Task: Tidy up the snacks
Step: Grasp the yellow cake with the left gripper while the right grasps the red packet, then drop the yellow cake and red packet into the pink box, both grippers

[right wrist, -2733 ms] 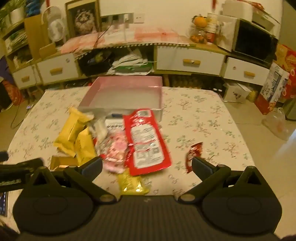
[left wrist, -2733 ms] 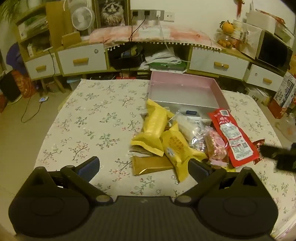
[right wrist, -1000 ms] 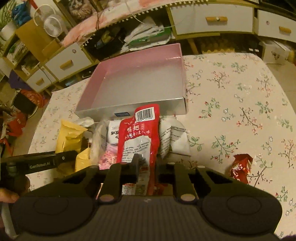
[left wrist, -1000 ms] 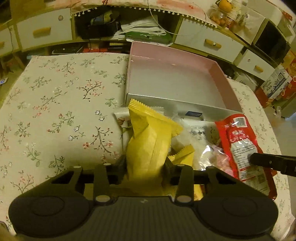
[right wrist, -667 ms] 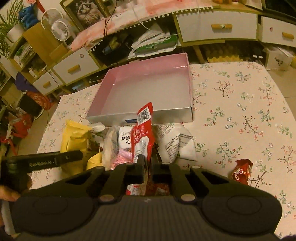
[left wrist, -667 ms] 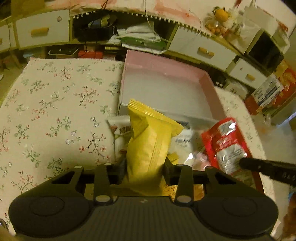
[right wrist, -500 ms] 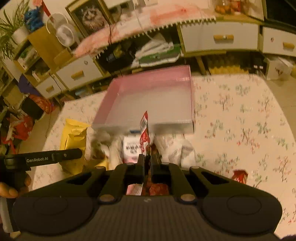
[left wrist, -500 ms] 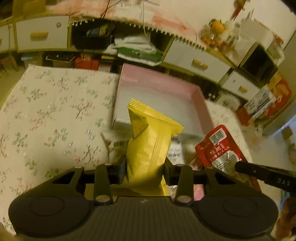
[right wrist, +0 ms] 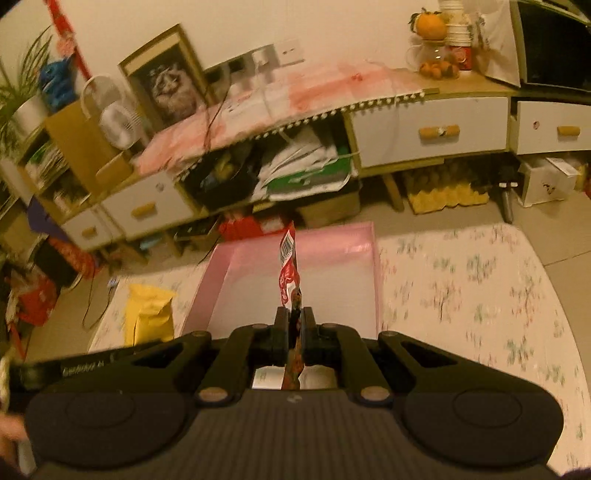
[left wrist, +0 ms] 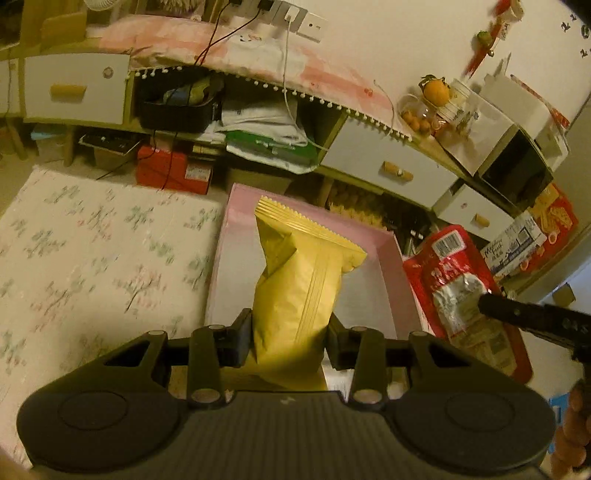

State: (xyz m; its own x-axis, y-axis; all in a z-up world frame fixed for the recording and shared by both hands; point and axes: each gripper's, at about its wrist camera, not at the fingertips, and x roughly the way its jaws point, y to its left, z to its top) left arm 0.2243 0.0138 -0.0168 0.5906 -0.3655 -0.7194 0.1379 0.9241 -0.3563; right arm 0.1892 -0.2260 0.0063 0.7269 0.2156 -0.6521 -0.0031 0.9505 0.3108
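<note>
My left gripper point(left wrist: 290, 325) is shut on a yellow snack bag point(left wrist: 299, 284), held upright in the air in front of the pink box point(left wrist: 229, 236). The right gripper point(right wrist: 294, 317) is shut on a red snack packet point(right wrist: 288, 266), seen edge-on and lifted over the pink box point(right wrist: 332, 266). In the left wrist view the red packet point(left wrist: 458, 280) hangs to the right of the box, with the other gripper's black finger point(left wrist: 517, 314) across it. In the right wrist view the yellow bag point(right wrist: 149, 317) shows at the left. The snack pile below is hidden by the gripper bodies.
The floral tablecloth point(left wrist: 92, 266) covers the table on both sides of the box point(right wrist: 480, 295). Behind the table runs a low cabinet with white drawers point(right wrist: 428, 129), cables, papers and an orange point(right wrist: 428, 26). A hand point(left wrist: 572, 424) shows at the lower right.
Both grippers have risen off the pile with their packets and moved toward the pink box. The red packet has turned from face-on to edge-on in the right wrist view.
</note>
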